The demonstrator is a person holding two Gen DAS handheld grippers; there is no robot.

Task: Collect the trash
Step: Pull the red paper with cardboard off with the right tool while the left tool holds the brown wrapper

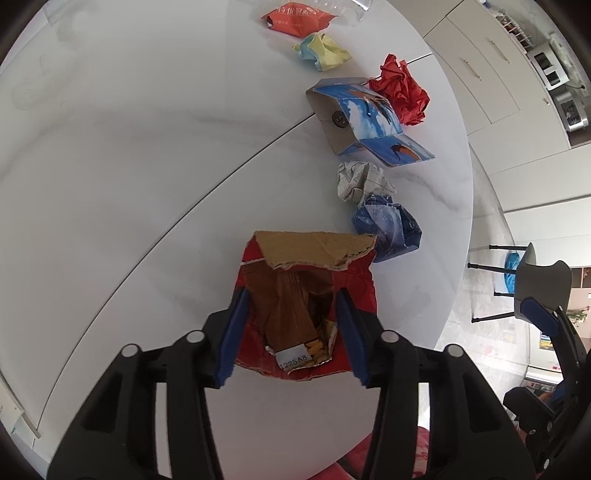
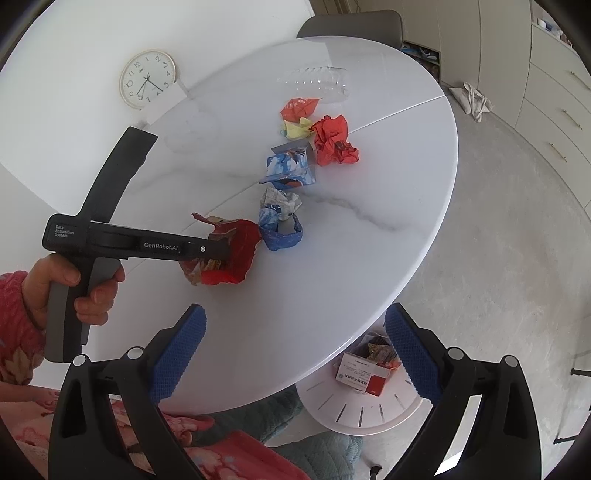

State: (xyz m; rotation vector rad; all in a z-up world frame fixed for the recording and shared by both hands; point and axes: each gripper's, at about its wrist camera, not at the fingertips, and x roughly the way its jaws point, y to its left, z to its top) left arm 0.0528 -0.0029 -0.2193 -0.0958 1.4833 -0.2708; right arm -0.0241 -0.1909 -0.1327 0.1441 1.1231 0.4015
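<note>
1. Seven pieces of trash lie in a row on the white round table [image 1: 129, 147]: one torn red box [image 1: 306, 314], one blue crumpled wad [image 1: 388, 229], one crumpled newspaper ball [image 1: 360, 182], one flattened blue carton [image 1: 365, 122], one red paper ball [image 1: 402, 92], one yellow paper ball [image 1: 323, 51] and one orange packet [image 1: 299, 20].
2. One clear plastic bottle [image 2: 317, 83] lies at the far end.
3. The torn red box sits nearest the table's front edge, its long axis running away from the left wrist camera, with its brown cardboard flap at the far end.
4. The left gripper [image 1: 291, 299] points steeply down, its two blue pads flanking the box's sides and partly closed against them.
5. The right gripper [image 2: 291, 350] hangs wide apart, holding nothing, above the table edge.
6. One white bin [image 2: 369, 410] with discarded boxes stands on the floor below.
</note>
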